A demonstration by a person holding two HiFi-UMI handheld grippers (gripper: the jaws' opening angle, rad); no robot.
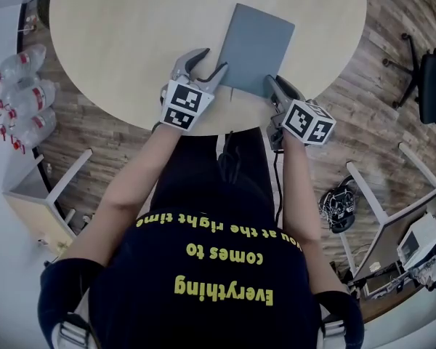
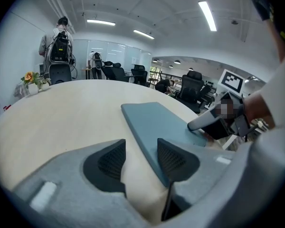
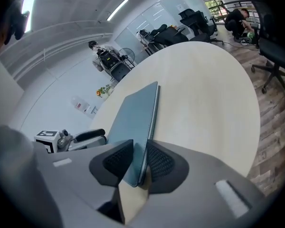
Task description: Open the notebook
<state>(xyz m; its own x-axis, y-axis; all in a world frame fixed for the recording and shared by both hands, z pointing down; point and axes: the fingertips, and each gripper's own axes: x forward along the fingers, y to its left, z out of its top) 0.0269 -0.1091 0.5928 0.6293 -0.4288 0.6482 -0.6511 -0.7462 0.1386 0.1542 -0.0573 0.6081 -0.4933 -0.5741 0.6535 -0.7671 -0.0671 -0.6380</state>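
Note:
A closed grey-blue notebook [image 1: 256,46] lies on the round pale wooden table [image 1: 131,35], near its front edge. My right gripper [image 1: 271,84] is at the near right corner; in the right gripper view that corner of the notebook [image 3: 133,115] fills the gap between the pads, and the right gripper [image 3: 138,153] is shut on it. My left gripper [image 1: 211,62] is at the near left corner, its jaws apart. In the left gripper view the notebook [image 2: 156,120] runs past the right pad [image 2: 173,158], and bare table shows inside the left gripper [image 2: 141,148].
Water bottles [image 1: 22,86] lie on the floor left of the table, by a white frame [image 1: 51,187]. A black office chair [image 1: 432,86] stands at the right. Office chairs and a person with a backpack [image 2: 59,46] are beyond the table's far edge.

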